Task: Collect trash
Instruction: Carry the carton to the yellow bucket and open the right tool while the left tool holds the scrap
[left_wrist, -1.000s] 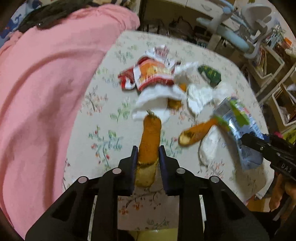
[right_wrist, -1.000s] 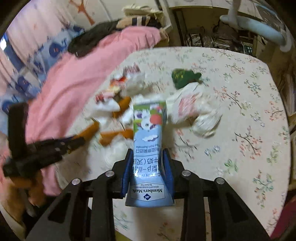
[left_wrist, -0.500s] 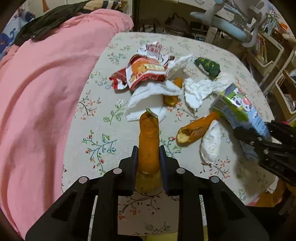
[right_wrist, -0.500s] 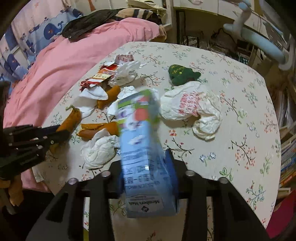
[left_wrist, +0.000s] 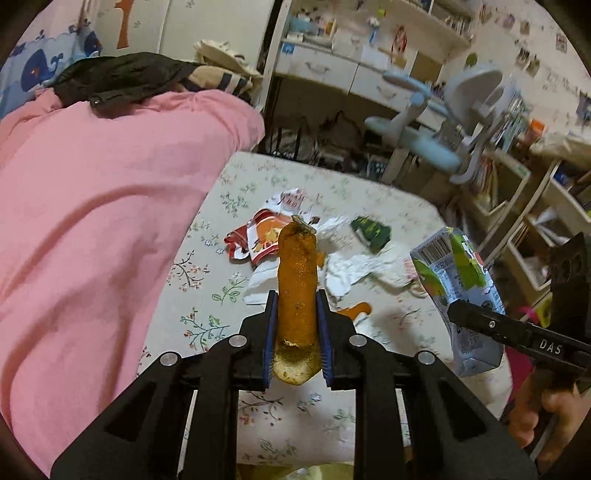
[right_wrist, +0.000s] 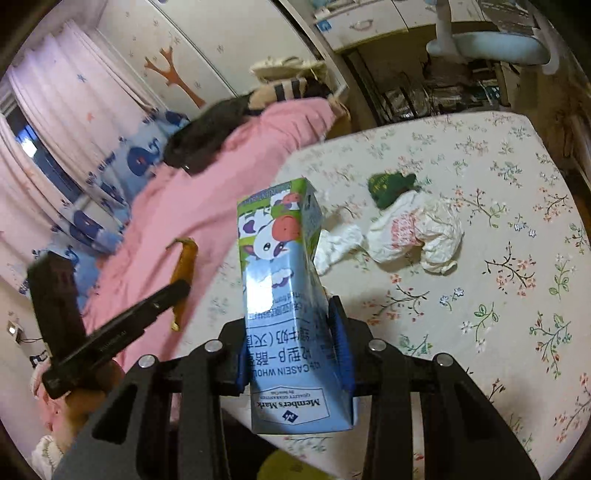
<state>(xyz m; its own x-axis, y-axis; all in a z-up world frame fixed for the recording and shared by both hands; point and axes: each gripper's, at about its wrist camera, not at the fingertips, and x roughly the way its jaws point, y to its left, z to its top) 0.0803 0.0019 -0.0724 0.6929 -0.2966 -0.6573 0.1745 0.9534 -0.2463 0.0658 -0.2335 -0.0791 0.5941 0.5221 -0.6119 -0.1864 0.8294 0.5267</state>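
Both pickups looked done: the left gripper (left_wrist: 295, 328) pinched a banana peel (left_wrist: 297, 280) and the right gripper (right_wrist: 293, 350) clamped a milk carton (right_wrist: 284, 295), both held clear above the desk (right_wrist: 480, 295), so the next move called for carrying them to a bin, none in view.

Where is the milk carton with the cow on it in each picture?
Left wrist view: the milk carton is at the right edge, clamped in the right gripper, beside the table.
Right wrist view: the milk carton fills the middle, standing up between the right gripper's fingers.
Shared landmark: the dark green wrapper lying on the flowered tablecloth.
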